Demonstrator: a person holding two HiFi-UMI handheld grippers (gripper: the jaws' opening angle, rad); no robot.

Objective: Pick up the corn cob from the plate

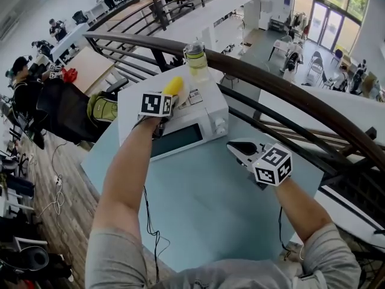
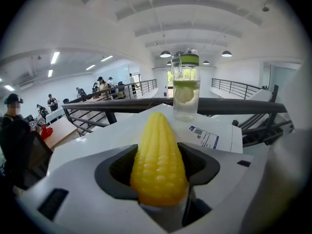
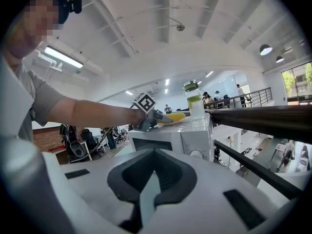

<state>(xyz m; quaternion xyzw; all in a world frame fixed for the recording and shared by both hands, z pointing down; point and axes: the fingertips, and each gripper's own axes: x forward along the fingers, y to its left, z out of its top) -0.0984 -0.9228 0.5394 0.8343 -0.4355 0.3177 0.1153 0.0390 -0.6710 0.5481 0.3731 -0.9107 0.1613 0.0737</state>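
Note:
The yellow corn cob (image 2: 158, 160) lies between the jaws of my left gripper (image 2: 161, 152), whose inner edges press against its sides near its thick end. Seen from the head view, that gripper (image 1: 172, 94) reaches over the top of a white microwave (image 1: 180, 125) with the corn cob (image 1: 174, 86) at its tip. From the right gripper view the cob (image 3: 171, 117) rests on a shallow plate (image 3: 168, 123) on the microwave (image 3: 170, 140). My right gripper (image 1: 233, 146) hovers over the light blue table (image 1: 204, 203), shut and empty (image 3: 145, 199).
A clear bottle with a green lid (image 1: 195, 56) stands on the microwave just behind the corn. A dark curved railing (image 1: 271, 80) runs behind the table, with an open drop beyond it. People sit at desks far left.

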